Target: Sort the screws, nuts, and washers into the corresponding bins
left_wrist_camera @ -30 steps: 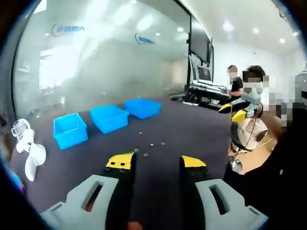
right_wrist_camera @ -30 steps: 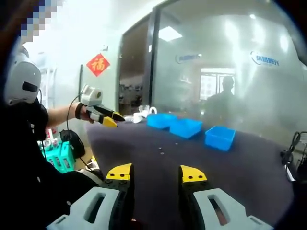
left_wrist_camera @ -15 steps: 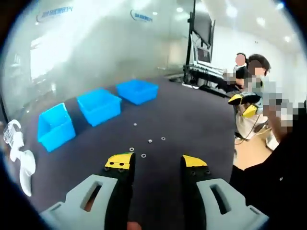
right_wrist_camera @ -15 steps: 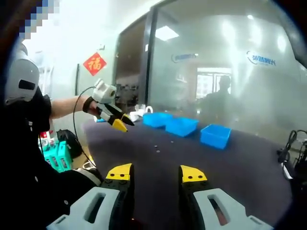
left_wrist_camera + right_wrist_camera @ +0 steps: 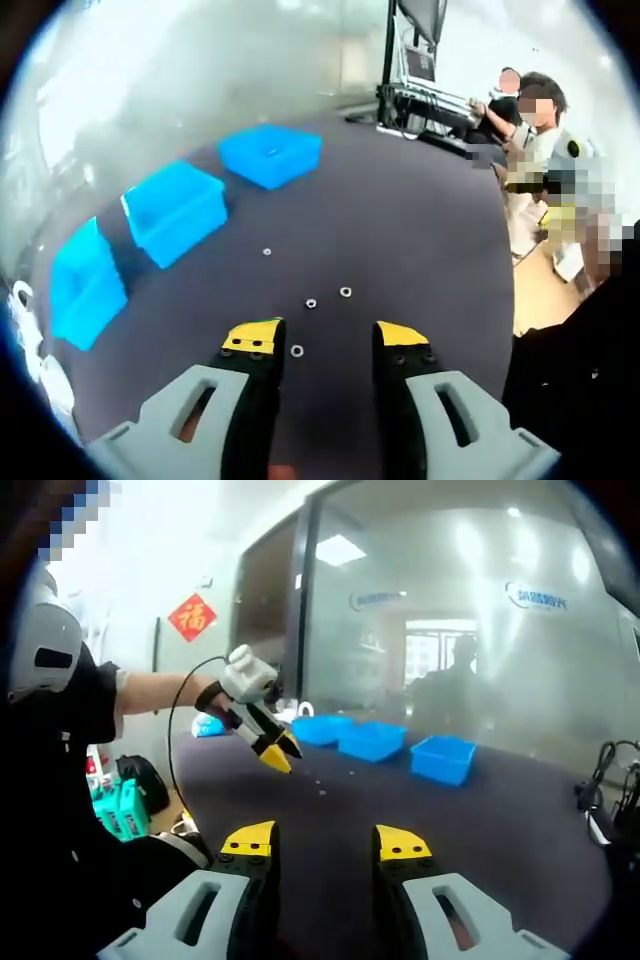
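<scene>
Small metal rings lie loose on the dark table (image 5: 400,240): one washer (image 5: 296,351) just beyond my left gripper's tips, two more (image 5: 311,303) a little farther, one (image 5: 266,252) nearer the bins. Three blue bins (image 5: 271,155) (image 5: 176,210) (image 5: 80,285) stand in a row at the far left. My left gripper (image 5: 325,340) hangs open over the table with nothing between its jaws. In the right gripper view the left gripper (image 5: 283,755) points down at the table, held by a hand. My right gripper (image 5: 326,842) is open and holds nothing, short of the table, with the bins (image 5: 372,740) far ahead.
Two people (image 5: 535,130) sit beyond the table's right edge, near a monitor stand (image 5: 415,60) with cables. A frosted glass wall (image 5: 470,630) runs behind the bins. A white object (image 5: 22,300) lies at the table's left end. Green boxes (image 5: 125,805) stand on the floor.
The left gripper has gone forward and tipped down over the table; the loose rings now lie just ahead of its tips. The right gripper has barely moved.
</scene>
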The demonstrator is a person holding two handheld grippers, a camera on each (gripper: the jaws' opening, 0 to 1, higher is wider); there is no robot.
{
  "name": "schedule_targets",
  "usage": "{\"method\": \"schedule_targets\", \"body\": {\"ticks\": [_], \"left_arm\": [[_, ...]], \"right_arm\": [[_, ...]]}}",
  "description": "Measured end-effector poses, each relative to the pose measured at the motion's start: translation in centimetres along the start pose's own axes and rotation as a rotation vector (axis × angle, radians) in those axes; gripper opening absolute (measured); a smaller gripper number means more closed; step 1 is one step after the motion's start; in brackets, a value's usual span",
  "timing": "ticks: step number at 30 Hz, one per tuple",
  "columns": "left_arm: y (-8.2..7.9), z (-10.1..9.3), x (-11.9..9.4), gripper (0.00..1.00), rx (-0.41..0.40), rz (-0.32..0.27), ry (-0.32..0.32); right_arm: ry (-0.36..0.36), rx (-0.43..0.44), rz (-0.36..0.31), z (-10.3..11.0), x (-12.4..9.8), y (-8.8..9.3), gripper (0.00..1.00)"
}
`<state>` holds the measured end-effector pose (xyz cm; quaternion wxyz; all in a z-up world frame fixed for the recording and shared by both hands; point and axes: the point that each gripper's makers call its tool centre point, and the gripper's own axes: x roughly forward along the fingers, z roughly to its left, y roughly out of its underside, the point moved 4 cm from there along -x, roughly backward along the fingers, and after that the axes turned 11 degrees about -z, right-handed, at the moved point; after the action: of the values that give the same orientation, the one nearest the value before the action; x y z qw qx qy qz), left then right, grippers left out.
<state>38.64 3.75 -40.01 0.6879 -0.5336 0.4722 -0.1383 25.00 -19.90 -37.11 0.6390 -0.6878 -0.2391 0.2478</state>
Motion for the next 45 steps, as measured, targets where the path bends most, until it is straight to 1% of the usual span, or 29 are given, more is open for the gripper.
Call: {"method": "schedule_targets", "body": {"ticks": [2,5,9,11,12,14,17,21,24,27,33,38,42,45], "left_arm": [[0.1,0.1,0.4,0.29,-0.008,0.022,0.009],[0.3,0.2,1.0,0.28,0.005,0.055,0.016],[0.1,0.8,2.0,0.22,0.016,0.089,0.017],[0.2,1.1,2.5,0.21,0.027,0.124,0.028],[0.3,1.2,2.8,0.21,0.015,0.143,0.039],[0.2,1.4,3.4,0.2,0.012,0.152,0.039],[0.4,1.7,3.9,0.2,0.043,0.183,0.04],[0.3,1.7,4.5,0.19,0.039,0.201,0.054],[0.5,1.6,4.9,0.18,0.052,0.219,0.062],[0.6,1.7,5.0,0.16,0.063,0.228,0.062],[0.8,1.7,5.0,0.1,0.058,0.229,0.067],[1.1,1.3,4.7,0.02,0.056,0.236,0.079],[1.1,1.3,4.7,0.01,0.055,0.227,0.078],[1.0,1.3,4.5,0.01,0.045,0.208,0.075]], "right_arm": [[0.003,-0.007,0.008,-0.2,-0.1,0.1,0.33],[0.009,-0.016,0.016,-0.5,-0.1,0.2,0.33],[0.011,-0.015,0.016,-0.6,-0.2,0.3,0.33],[0.013,-0.014,0.015,-0.6,-0.2,0.4,0.33],[0.015,-0.012,0.014,-0.6,-0.2,0.5,0.33],[0.019,-0.007,0.01,-0.6,-0.3,0.5,0.33],[0.023,-0.003,0.01,-0.7,-0.3,0.6,0.33],[0.025,-0.002,0.012,-0.8,-0.5,0.7,0.33],[0.029,0.001,0.009,-0.9,-0.6,0.6,0.33],[0.03,0.003,0.009,-1.0,-0.6,0.6,0.33],[0.03,0.006,0.011,-1.0,-0.5,0.8,0.33],[0.031,0.006,0.011,-1.1,-0.5,0.8,0.33],[0.027,0.006,0.009,-0.9,-0.4,0.7,0.33],[0.023,0.003,0.008,-0.8,-0.3,0.6,0.33]]}}
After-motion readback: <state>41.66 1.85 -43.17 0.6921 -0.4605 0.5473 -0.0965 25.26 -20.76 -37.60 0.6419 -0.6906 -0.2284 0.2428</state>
